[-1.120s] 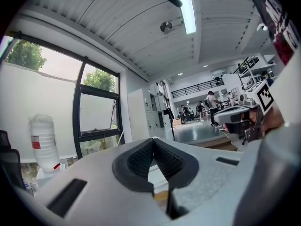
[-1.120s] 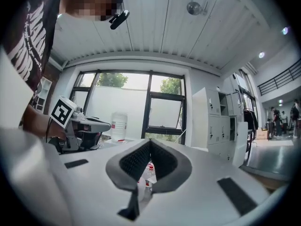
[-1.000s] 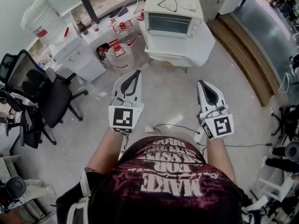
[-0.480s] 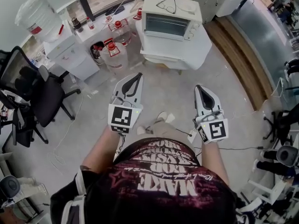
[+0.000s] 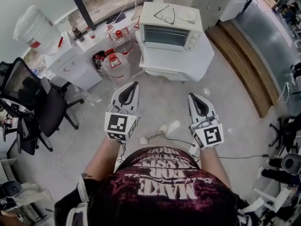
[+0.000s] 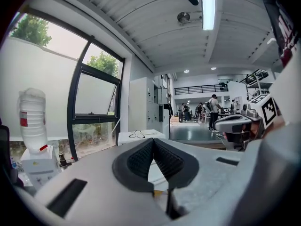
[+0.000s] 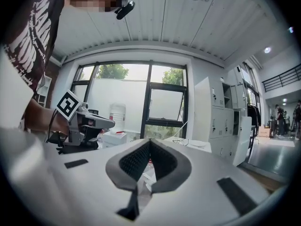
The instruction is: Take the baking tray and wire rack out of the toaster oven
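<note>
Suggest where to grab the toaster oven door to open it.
Probably the top edge of the toaster oven door, approached from the front: the door is shut, its glass faces the person, the knobs sit right of it. A handle is too small to make out.

The left gripper [image 5: 135,84] and right gripper [image 5: 192,96] have smooth, matt white plastic shells; their jaws are lined with black pads [image 6: 138,160] of finely ribbed, rubbery look. The toaster oven [image 5: 170,31] is white with a faint sheen, its door pane glossy. A white cloth drapes the bench [image 5: 178,62]. The floor [image 5: 164,95] is smooth grey, with a wood-grain strip [image 5: 242,55] alongside.
</note>
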